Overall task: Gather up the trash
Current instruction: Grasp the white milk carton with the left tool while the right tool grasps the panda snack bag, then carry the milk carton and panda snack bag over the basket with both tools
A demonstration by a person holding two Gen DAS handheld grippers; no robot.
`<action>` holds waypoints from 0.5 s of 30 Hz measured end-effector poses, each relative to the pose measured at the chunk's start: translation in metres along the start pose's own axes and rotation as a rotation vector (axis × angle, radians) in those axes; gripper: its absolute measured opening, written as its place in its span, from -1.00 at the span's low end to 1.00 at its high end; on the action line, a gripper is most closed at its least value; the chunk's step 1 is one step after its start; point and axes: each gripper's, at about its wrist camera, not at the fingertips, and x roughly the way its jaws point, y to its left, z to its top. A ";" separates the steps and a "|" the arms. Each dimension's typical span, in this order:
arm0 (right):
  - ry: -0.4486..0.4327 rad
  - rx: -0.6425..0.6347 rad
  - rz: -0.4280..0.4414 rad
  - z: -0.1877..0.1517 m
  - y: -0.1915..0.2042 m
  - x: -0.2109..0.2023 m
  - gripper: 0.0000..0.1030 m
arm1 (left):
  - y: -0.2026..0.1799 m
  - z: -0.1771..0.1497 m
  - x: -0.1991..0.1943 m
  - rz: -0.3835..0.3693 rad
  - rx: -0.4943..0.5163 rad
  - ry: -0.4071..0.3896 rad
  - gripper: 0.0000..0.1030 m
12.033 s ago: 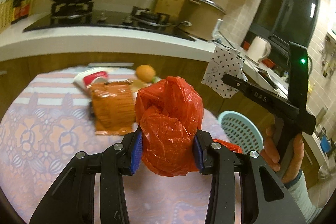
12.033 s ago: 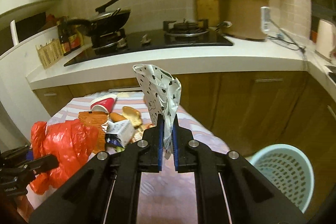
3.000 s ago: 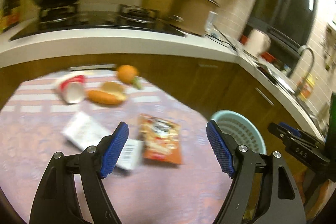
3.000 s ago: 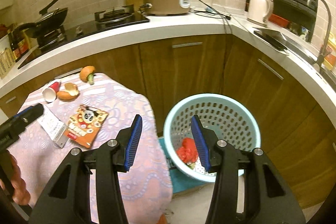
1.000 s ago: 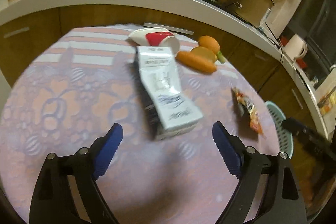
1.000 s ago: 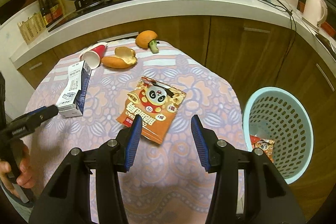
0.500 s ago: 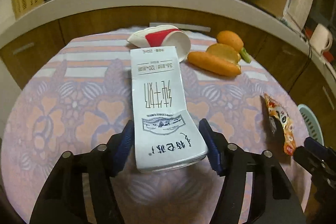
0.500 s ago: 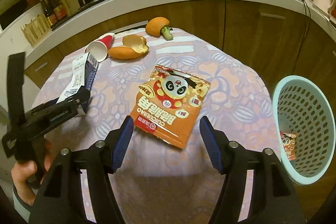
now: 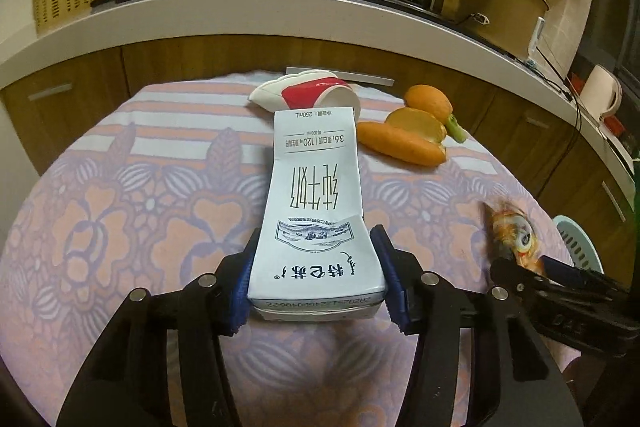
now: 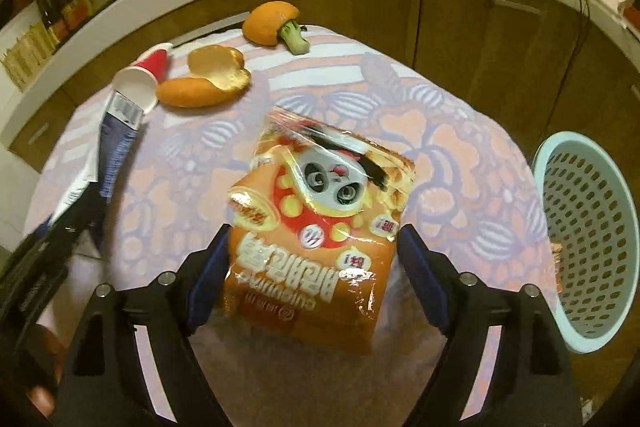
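- White carton (image 9: 316,227) sits between our left gripper (image 9: 316,287) pads, jaws just closing onto its near end, long axis running straight away from us.
- Right gripper (image 10: 314,279) has just been opening and straddles the snack bag (image 10: 316,227) without pinching; basket (image 10: 584,227) waits to the right.

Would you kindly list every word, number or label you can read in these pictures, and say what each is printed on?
"纯牛奶": milk carton, top face, upside down.
"特仑苏": same carton, near end.
"250mL": carton's far edge.
"3.6" and "120": line below that; the small print around them is unreadable.
Date code on the carton's near edge: too blurred to be sure of.
Snack bag: panda picture; its lettering is upside down, glary, not readable.
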 end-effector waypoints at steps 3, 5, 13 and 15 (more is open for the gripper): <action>-0.020 -0.024 -0.038 -0.001 0.002 -0.001 0.29 | 0.000 -0.001 0.000 -0.007 -0.011 0.003 -0.02; -0.026 -0.020 -0.034 -0.002 0.001 -0.003 0.22 | 0.002 -0.001 -0.002 -0.015 -0.018 0.004 -0.02; -0.069 -0.019 0.047 -0.006 -0.003 -0.022 -0.14 | 0.007 -0.001 -0.010 -0.054 -0.047 -0.003 -0.02; -0.086 -0.027 0.067 -0.008 -0.002 -0.029 -0.16 | 0.007 0.001 -0.013 -0.062 -0.045 -0.009 -0.02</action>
